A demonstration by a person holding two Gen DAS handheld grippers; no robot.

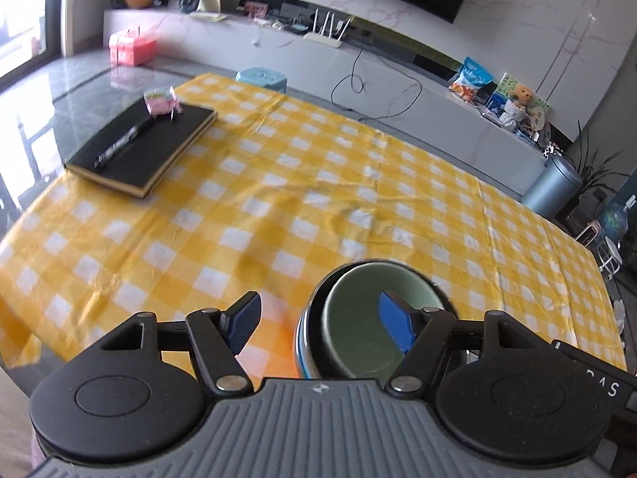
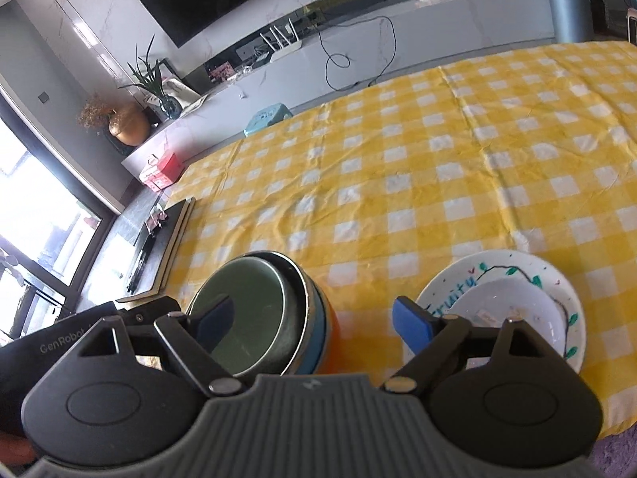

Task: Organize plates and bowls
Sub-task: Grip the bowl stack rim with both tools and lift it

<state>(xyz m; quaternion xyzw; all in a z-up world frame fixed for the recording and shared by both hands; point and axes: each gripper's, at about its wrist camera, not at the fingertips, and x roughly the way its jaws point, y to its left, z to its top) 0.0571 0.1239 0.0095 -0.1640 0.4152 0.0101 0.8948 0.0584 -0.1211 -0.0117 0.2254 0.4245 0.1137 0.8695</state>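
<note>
Both claws are standing wide, gripping nothing: the left claw [image 1: 322,324] and right claw [image 2: 314,324] are hovering over the yellow-checked worktop [image 2: 438,183]. The pale green bowl nested in a steel-rimmed stack [image 2: 254,314] is sitting at nine o'clock of the white painted plate [image 2: 557,279], which is apparently holding a white bowl [image 2: 525,310].

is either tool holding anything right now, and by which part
Nothing is held: the left tool and right tool both stand open above the stacked bowls.

Black notebook [image 1: 147,147] far left on yellow checked cloth [image 1: 318,183], pen [image 1: 123,141] and pink packet [image 1: 161,99] on top. Router [image 1: 324,38], bin [image 1: 551,185] beyond.
</note>
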